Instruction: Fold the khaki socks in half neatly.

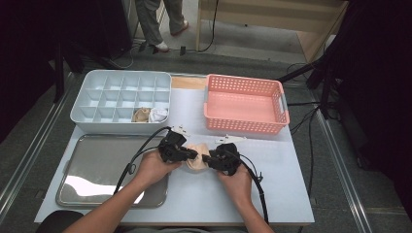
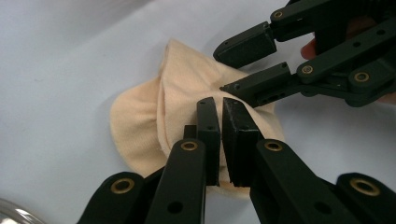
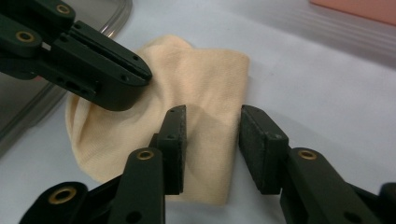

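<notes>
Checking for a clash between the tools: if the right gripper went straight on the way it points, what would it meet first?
Probably the beige sock, which lies under its open jaws; just beyond is the left gripper, shut on that sock. Depth is hard to judge.

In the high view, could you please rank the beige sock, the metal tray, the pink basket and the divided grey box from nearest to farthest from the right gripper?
From the right gripper:
1. Beige sock, just to its left, between both grippers.
2. Pink basket, behind it, slightly right.
3. Metal tray, to the left, past the left gripper.
4. Divided grey box, far back left.
</notes>
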Demonstrator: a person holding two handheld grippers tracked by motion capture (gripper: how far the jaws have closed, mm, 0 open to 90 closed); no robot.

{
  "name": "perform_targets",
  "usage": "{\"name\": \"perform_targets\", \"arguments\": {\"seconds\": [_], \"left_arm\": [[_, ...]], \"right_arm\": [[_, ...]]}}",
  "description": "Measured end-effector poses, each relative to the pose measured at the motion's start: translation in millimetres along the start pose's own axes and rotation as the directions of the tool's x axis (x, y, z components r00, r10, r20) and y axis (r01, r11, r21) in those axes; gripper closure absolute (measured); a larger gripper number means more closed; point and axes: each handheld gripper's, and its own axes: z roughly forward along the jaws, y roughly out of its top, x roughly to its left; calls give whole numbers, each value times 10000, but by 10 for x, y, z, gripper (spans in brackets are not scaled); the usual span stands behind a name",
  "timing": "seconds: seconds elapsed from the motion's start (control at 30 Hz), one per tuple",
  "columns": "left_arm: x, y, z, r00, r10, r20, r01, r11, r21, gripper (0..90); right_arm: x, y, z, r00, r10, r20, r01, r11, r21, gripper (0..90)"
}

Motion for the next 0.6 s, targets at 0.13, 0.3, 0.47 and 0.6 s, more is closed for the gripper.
{"name": "perform_targets", "arguments": {"seconds": [0.13,0.3,0.47,0.6], "left_arm": [[16,-23,30,9999,-108,-113,110,9999,98,866],[44,-38,58,9997,-180,-159,183,9997,190,875],[51,-48,68,9996,-241,-170,243,9996,131,883],[69,-49,67,9996,-243,-145,246,9995,182,888]], "right_arm": [[10,-21,8,9999,-129,-88,128,9998,-134,763],[46,19,-27,9996,-283,84,283,9996,-8,843],[79,71,-129,9994,-318,-129,311,9983,-499,844],[123,74,-166,9979,-369,-525,328,9965,-770,839]]}}
